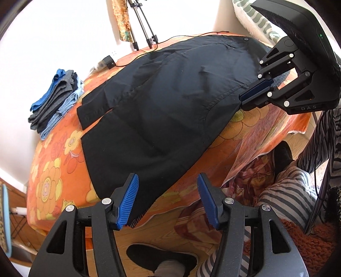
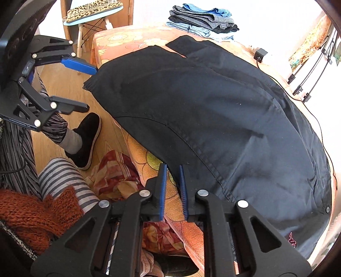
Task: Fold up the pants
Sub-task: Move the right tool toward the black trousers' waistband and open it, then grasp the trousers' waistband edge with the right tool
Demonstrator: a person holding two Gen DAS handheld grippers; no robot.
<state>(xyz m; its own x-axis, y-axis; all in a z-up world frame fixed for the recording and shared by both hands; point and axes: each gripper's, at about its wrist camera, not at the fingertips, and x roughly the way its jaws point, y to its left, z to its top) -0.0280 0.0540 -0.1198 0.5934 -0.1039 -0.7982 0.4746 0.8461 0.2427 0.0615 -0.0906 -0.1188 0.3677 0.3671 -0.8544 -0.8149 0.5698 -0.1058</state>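
Observation:
Black pants (image 1: 159, 102) (image 2: 213, 117) lie spread flat across a table with an orange flowered cloth (image 1: 55, 170) (image 2: 119, 40). My left gripper (image 1: 168, 176) (image 2: 91, 88) is open at the near hem end. The hem corner lies between its fingers, and the left pad (image 1: 127, 200) brushes the fabric while the other stands free over the table's edge. My right gripper (image 2: 172, 170) (image 1: 242, 101) sits at the pants' curved side seam near the waist, its blue pads drawn close and pinching the fabric edge at their tips.
A stack of folded clothes (image 1: 55, 98) (image 2: 202, 19) sits at the table's far corner. A black adapter with a cable (image 1: 108, 60) (image 2: 261, 53) lies behind the pants. A person's slippered foot (image 2: 87, 140) and heaped cloths (image 2: 64, 176) are on the wooden floor.

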